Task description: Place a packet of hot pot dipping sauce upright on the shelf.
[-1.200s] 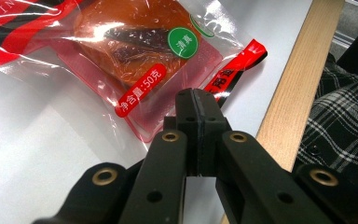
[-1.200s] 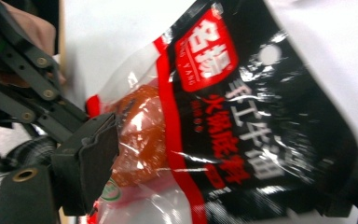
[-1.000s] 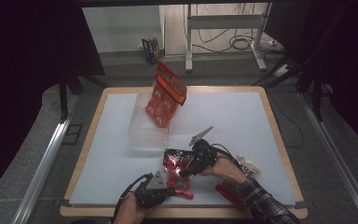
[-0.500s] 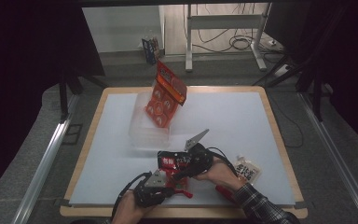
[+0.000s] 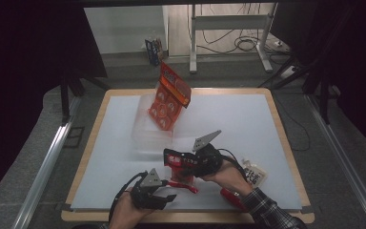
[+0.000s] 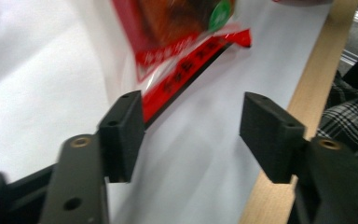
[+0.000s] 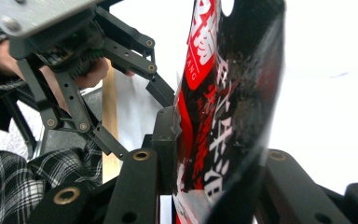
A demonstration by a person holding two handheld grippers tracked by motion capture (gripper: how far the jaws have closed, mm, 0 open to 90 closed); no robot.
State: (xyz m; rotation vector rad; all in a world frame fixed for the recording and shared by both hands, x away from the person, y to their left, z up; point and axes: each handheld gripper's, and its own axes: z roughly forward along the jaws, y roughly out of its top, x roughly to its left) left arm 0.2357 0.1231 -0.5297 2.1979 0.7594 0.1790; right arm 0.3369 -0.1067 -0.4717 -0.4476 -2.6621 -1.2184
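Note:
My right gripper [image 5: 171,160] [image 7: 209,154] is shut on a red and black snack packet [image 5: 177,157] [image 7: 228,93], holding it upright just above the table. My left gripper [image 5: 170,190] [image 6: 193,135] stands open near the front edge with nothing between its fingers. Its left jaw is beside the lower edge of a red packet [image 6: 177,42] [image 5: 183,183]. I cannot tell whether this is the held packet's hanging end. In the right gripper view the left gripper [image 7: 144,125] shows open, just left of the packet.
A clear plastic container [image 5: 145,138] sits mid-table with an orange packet [image 5: 169,98] leaning in it. A small white packet [image 5: 255,174] and a red one [image 5: 231,198] lie by the right forearm. The wooden table edge [image 6: 279,154] runs close to the left gripper.
The right hand has shifted slightly left with the packet still gripped. The left gripper has barely moved and stays open.

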